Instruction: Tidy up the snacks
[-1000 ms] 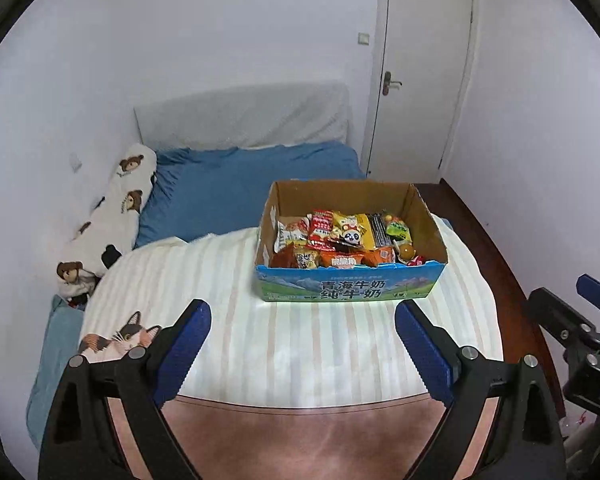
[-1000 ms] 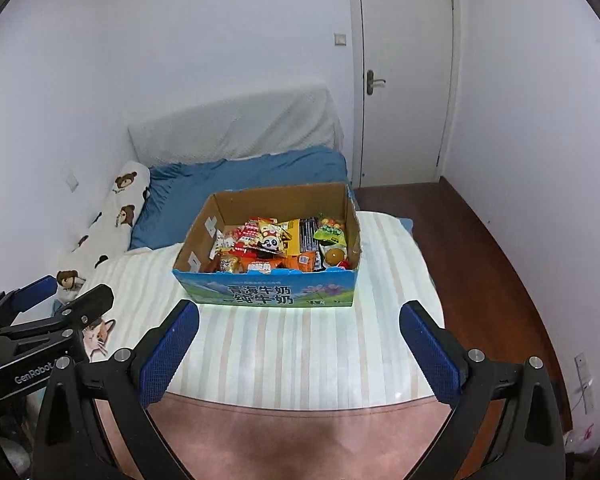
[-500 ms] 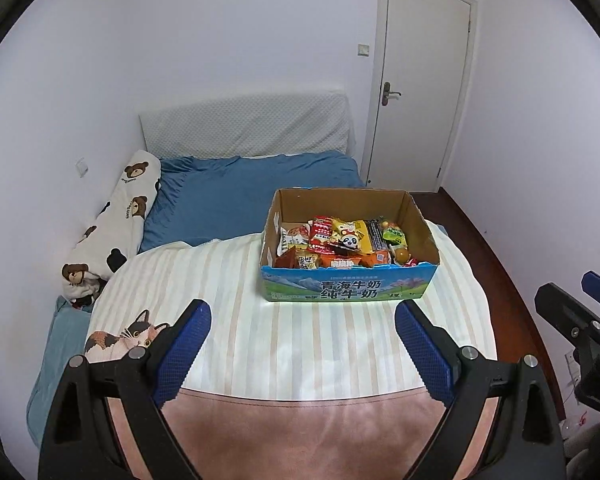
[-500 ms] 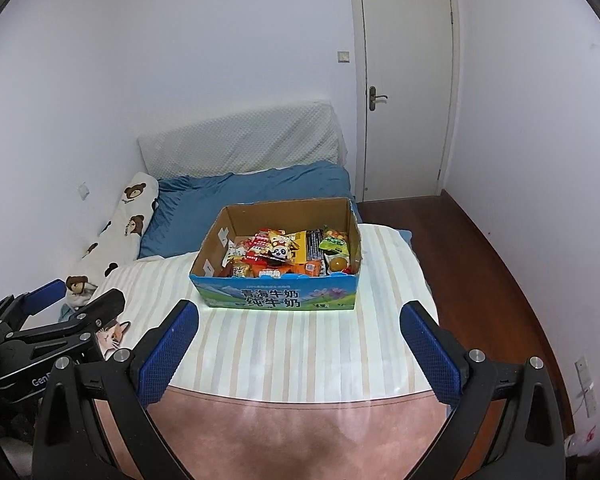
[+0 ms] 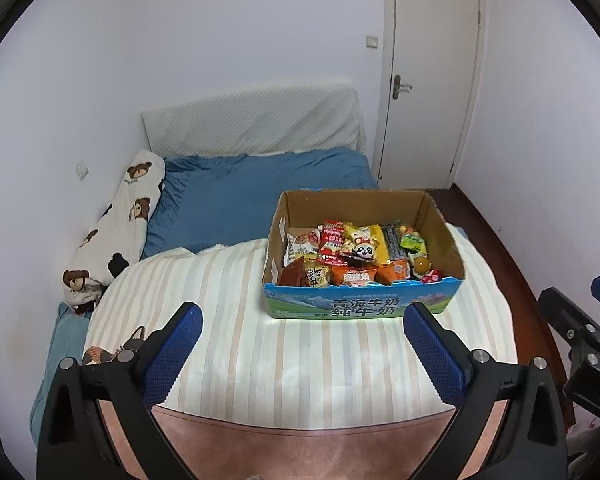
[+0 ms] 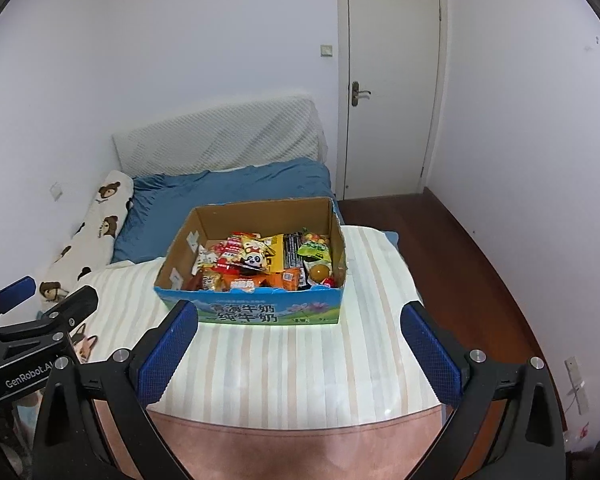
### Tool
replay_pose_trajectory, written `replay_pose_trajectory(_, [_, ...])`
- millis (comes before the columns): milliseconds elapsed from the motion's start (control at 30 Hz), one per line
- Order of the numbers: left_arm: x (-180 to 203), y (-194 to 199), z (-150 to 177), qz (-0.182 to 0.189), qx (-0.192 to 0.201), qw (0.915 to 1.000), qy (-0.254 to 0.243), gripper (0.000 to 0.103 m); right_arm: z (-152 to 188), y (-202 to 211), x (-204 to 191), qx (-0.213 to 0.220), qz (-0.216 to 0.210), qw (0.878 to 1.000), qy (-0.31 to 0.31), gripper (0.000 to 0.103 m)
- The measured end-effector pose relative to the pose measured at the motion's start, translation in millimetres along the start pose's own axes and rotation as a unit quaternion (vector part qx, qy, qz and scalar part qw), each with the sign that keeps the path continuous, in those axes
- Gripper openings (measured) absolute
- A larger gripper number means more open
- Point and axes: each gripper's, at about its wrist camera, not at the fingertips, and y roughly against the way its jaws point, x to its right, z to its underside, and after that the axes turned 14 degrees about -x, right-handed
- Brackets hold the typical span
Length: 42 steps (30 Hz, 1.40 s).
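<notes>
two claws hang in the air over the near end of the bed, and both are spread wide with nothing in them. the left claw has its blue pads far apart, and so does the right claw. the snack box sits on the striped blanket, well ahead of both claws and not touching them. it is an open cardboard milk carton box with a blue front and big writing on it. inside is a messy pile of snacks, all mixed up and leaning on each other. i can see a yellow bag with a panda on it, a red packet, orange packets at the front, a green packet and a round orange thing near the right side. every snack i can see is in the box, and none lie out on the blanket. this look fits two times: the snacks are waiting to be taken out and sorted, or they have been put in the box and the job is nearly over. i cannot tell which one. if a claw does go in, it must come down from above and pinch one thin, crinkly bag softly, as the bags look slippery and squashy. a long bear pillow lies by the wall, and a white door is shut at the back.
</notes>
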Motion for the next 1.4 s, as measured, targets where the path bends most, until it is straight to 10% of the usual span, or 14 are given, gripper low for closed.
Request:
replay_pose_trajectory(567, [14.3,-69.7,-41.5,-0.011,-0.049,0.9987,-0.004,0.103,-42.1,-81.9,8.8,-0.045,0.021,0.999,-0.012,0.103])
replay_pose_trajectory(1400, [20.2,-66.8,-47.2,-0.005,-0.041,0.9991,-0.004,0.103,-43.2,-87.3,13.9,-0.047,0.027,0.998,-0.03,0.103])
